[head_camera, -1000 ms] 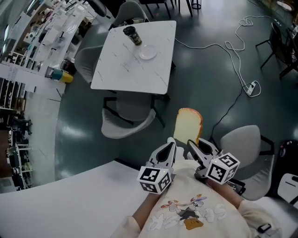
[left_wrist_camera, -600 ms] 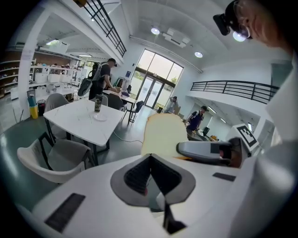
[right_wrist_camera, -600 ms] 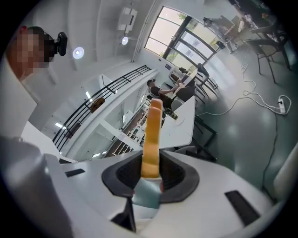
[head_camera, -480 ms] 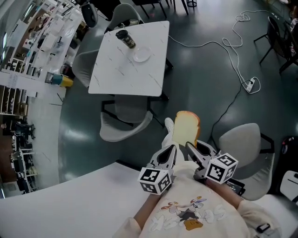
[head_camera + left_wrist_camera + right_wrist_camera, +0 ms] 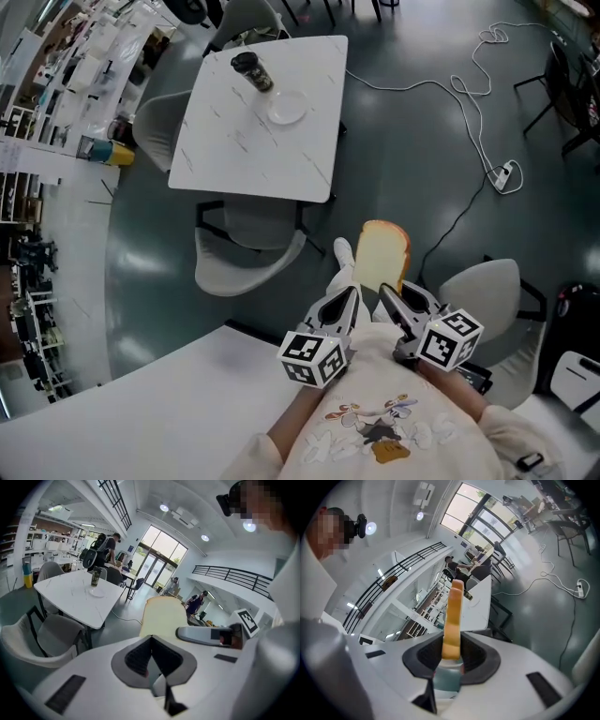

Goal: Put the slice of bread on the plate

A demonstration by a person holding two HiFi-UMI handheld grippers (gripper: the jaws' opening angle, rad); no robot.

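A slice of bread (image 5: 382,255) stands upright, its lower edge pinched in my right gripper (image 5: 397,298). In the right gripper view the bread (image 5: 452,618) shows edge-on between the dark pads of that gripper (image 5: 451,657). My left gripper (image 5: 342,267) is just left of the bread, shut and holding nothing; its pads meet in the left gripper view (image 5: 151,638), where the bread (image 5: 161,616) shows ahead. A small white plate (image 5: 287,110) lies on the white square table (image 5: 234,150) far ahead, next to a dark cup (image 5: 251,70). The left gripper view also shows the plate (image 5: 97,592).
A grey chair (image 5: 246,251) stands at the table's near side, between me and it. Another grey chair (image 5: 483,295) is to my right. A white cable and power strip (image 5: 506,174) lie on the floor. A white counter (image 5: 141,403) is at lower left. People stand far off.
Both grippers have moved forward together with the bread toward the white table. The left gripper's tip now reaches up beside the bread. The grip on the bread is unchanged.
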